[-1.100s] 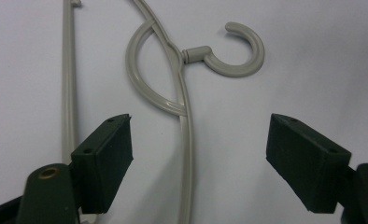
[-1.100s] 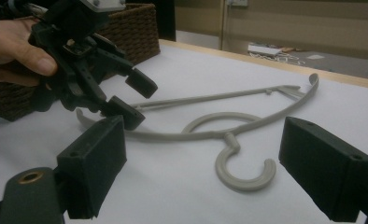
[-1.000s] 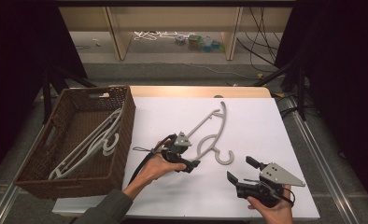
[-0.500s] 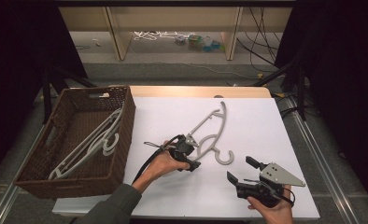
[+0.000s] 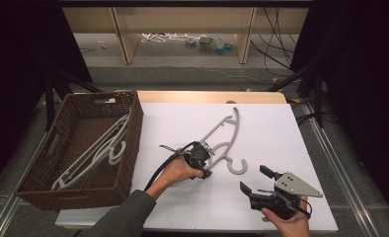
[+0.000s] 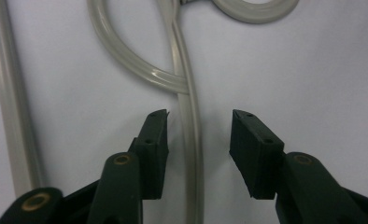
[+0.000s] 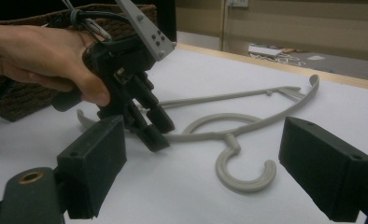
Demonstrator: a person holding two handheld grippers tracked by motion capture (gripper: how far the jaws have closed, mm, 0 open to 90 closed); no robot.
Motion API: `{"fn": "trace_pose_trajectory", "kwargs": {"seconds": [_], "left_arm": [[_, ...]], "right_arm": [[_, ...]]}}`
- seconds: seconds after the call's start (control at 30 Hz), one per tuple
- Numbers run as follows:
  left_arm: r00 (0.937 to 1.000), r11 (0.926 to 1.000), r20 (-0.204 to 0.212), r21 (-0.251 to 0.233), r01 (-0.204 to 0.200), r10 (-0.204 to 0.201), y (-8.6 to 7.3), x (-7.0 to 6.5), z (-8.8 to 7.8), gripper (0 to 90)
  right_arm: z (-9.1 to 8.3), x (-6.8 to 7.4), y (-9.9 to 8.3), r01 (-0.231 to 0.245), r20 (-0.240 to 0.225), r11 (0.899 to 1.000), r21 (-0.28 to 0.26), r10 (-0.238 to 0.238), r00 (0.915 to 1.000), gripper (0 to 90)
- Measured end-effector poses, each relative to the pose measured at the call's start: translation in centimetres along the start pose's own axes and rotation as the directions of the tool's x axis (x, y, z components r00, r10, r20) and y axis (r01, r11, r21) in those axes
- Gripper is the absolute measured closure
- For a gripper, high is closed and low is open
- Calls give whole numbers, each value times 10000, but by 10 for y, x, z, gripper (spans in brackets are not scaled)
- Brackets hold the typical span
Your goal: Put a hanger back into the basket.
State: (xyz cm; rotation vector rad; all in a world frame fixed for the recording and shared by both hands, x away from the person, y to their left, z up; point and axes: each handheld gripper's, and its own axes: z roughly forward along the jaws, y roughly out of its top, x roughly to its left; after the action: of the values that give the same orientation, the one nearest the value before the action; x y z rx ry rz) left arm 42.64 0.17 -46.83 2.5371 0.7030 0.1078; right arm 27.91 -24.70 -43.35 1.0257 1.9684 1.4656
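One white-topped bench [image 5: 281, 128] carries all items. At its left edge stands a dark brown woven wicker basket [image 5: 128, 148] containing pale plastic hangers [image 5: 96, 153]. Near the bench centre lies a grey plastic coat hanger [image 5: 227, 136], flat, its hook [image 5: 237, 167] pointing toward the person. The left gripper [image 5: 205, 158] is lowered over the hanger's bar beside the loop; its fingers [image 6: 154, 140] have just been closing and straddle the bar [image 6: 191, 140] at a narrowed gap, pads not yet pressing on it. The right gripper [image 5: 256, 180] is held near the bench's front right, well apart from the hanger, fingers [image 7: 327, 163] wide with nothing between them.
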Motion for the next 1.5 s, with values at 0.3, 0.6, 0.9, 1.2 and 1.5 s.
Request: {"fn": "trace_pose_trajectory", "kwargs": {"seconds": [0.3,0.6,0.9,1.2,1.5], "left_arm": [[9997,9988,-122,462,-183,189,5,1,0,658],[9985,9918,-72,1162,-527,539,14,-1,2,706],[9986,9920,-3,1151,-524,528,15,0,3,747],[9985,9881,13,1435,-547,551,19,1,3,796],[9992,9948,64,930,-411,407,16,7,2,819]], "right_arm": [[0,0,0,9,-8,10000,10,-9,10000,158],[1,0,0,51,-36,10000,-4,-51,10000,159],[1,1,0,-66,-169,10000,-73,65,9998,159],[0,0,1,77,-45,9998,200,-76,10000,159],[1,-1,0,16,-22,10000,-26,-16,10000,159]]}}
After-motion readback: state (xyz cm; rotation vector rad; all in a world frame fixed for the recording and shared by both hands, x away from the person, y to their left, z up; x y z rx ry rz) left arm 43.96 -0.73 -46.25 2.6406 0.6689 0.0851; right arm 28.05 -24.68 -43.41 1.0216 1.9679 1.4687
